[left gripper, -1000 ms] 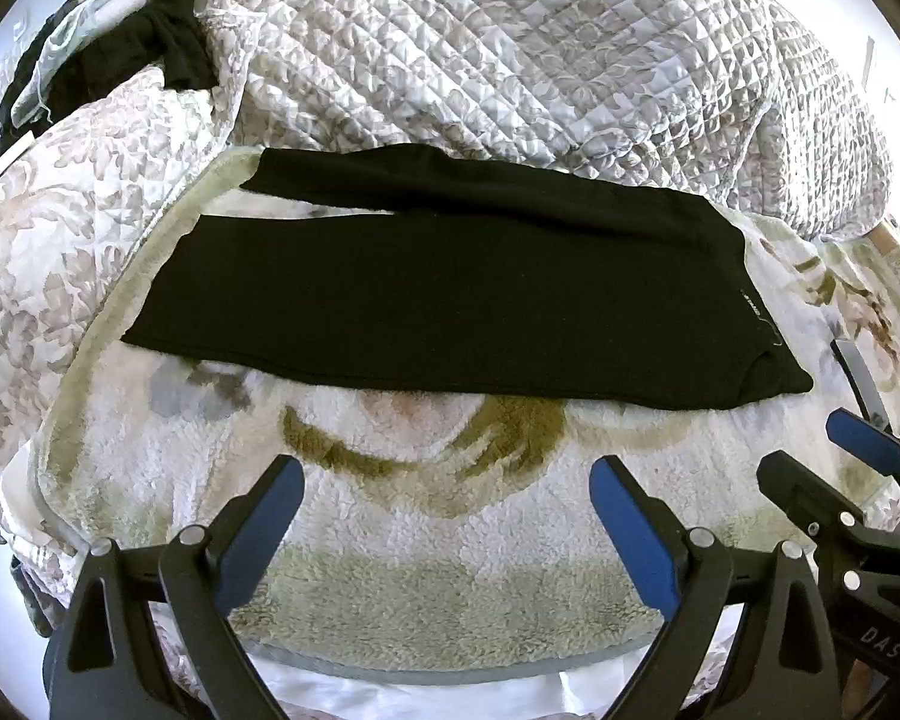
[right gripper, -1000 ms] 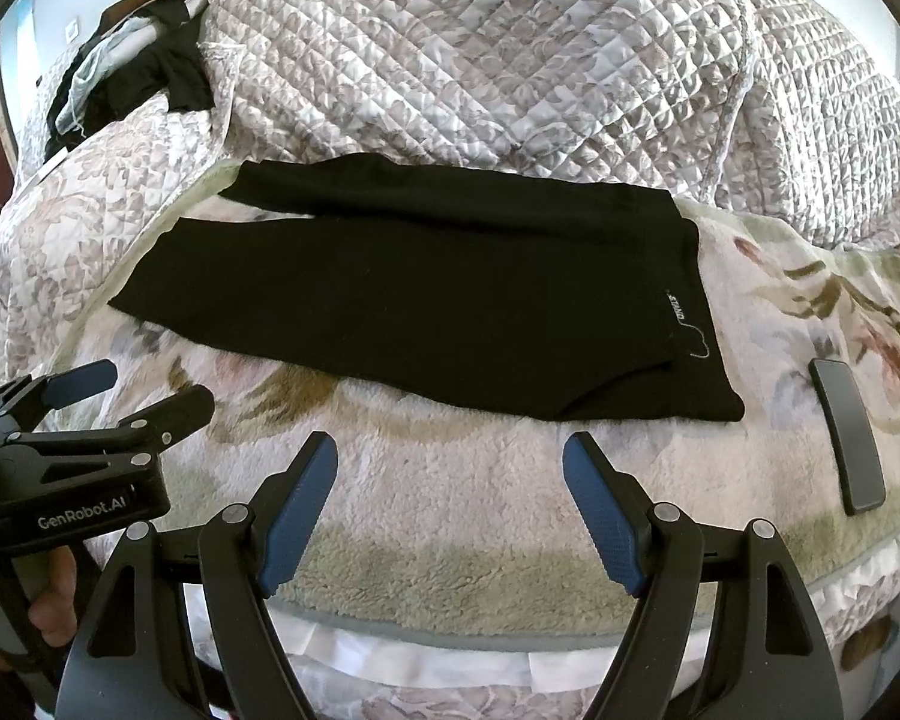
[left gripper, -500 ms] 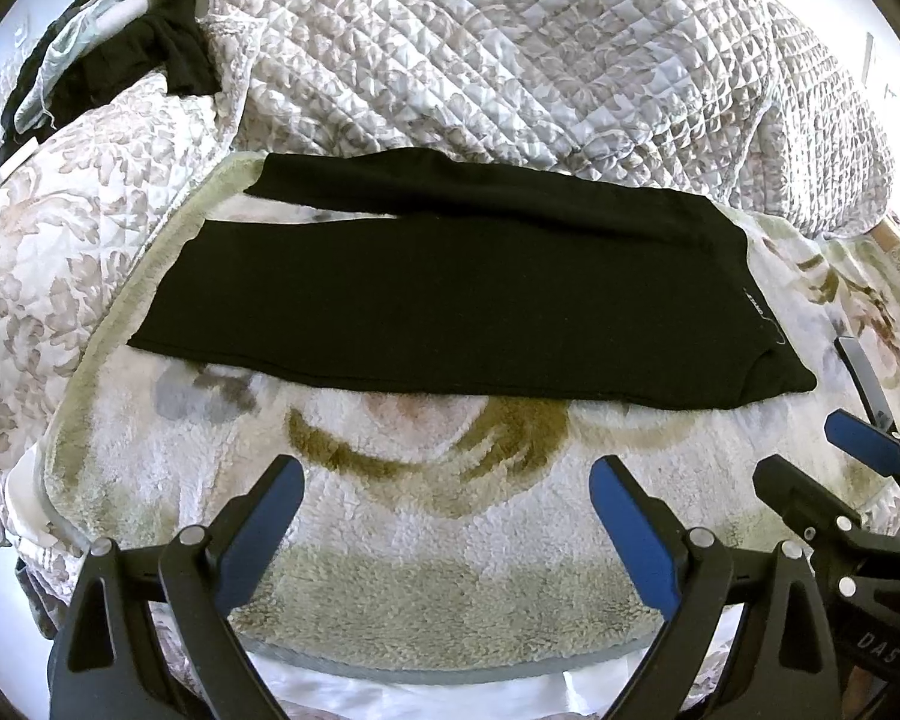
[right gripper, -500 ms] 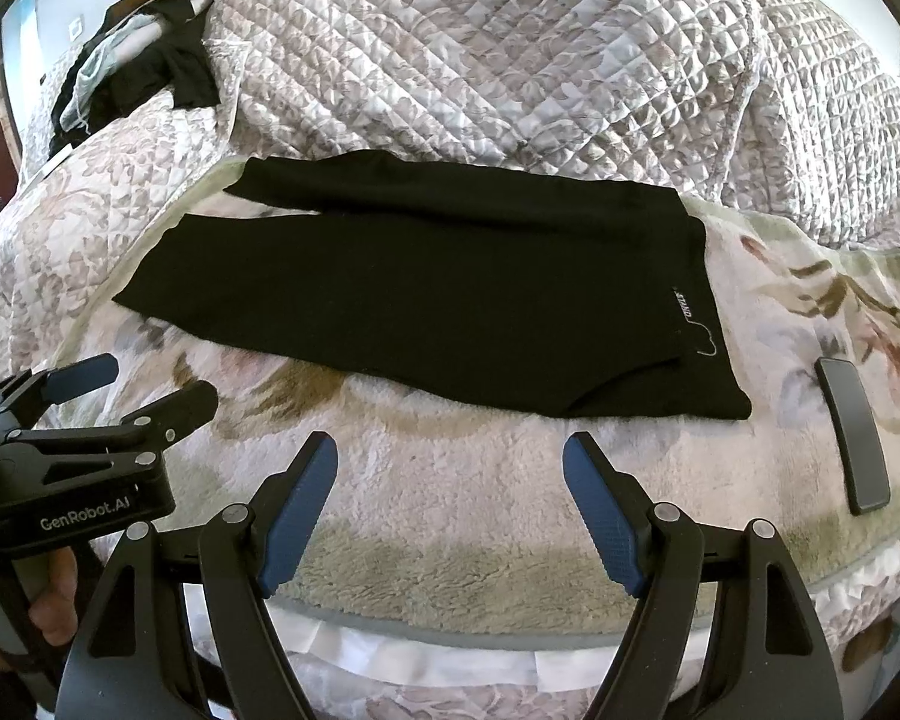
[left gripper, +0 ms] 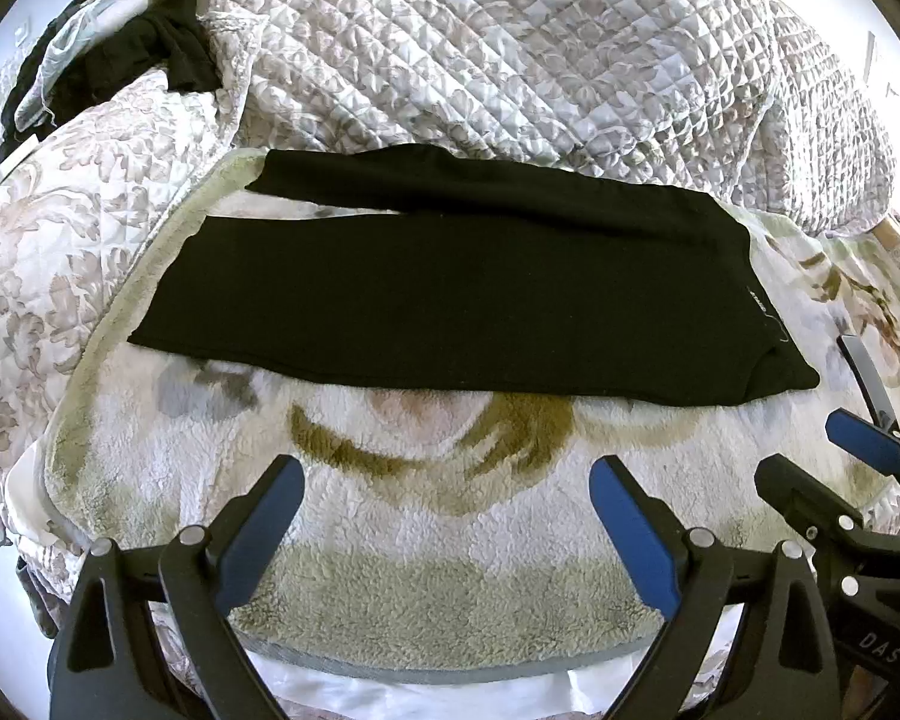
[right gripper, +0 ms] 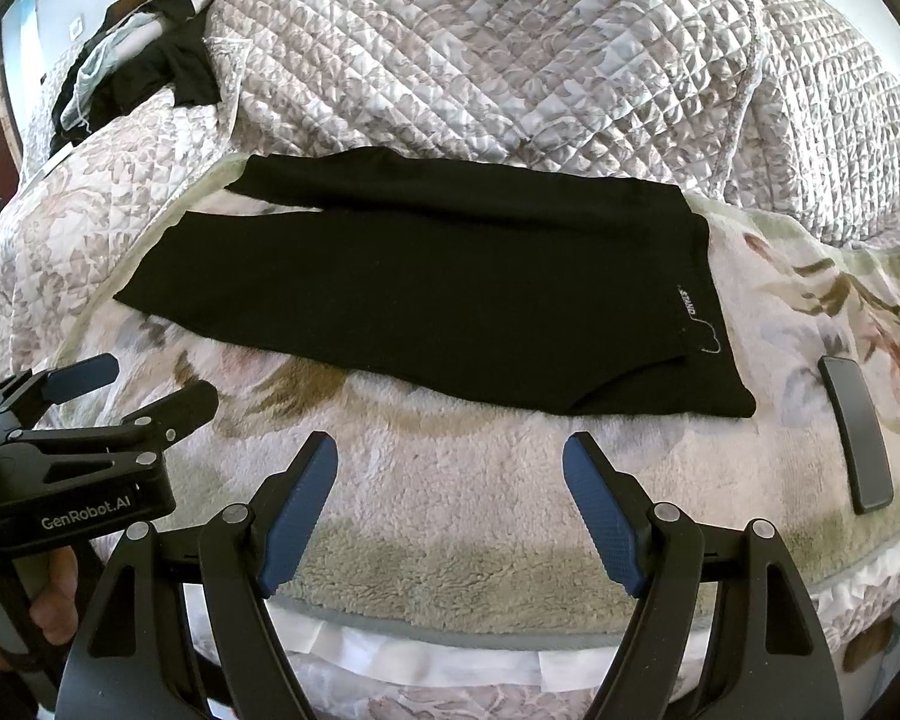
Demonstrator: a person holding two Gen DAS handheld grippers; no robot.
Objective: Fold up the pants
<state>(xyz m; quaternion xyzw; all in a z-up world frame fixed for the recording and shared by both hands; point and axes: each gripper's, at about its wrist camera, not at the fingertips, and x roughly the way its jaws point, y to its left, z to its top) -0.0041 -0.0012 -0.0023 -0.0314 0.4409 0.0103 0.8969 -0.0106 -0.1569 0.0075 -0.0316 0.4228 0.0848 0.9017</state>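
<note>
Two grippers hover short of the black pants (left gripper: 462,294), which lie flat on the fleece blanket (left gripper: 450,516) — the left gripper (left gripper: 444,516) and the right gripper (right gripper: 450,504) both with jaws apart, holding nothing. A dark phone (right gripper: 855,432) lies just right of the pants; a quilt (left gripper: 510,54) is bunched behind them.

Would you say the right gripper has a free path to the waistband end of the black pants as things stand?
Probably yes. The right gripper is open and hovers short of the black pants; only bare fleece blanket lies between. The dark phone lies apart to the right, off that path.
</note>
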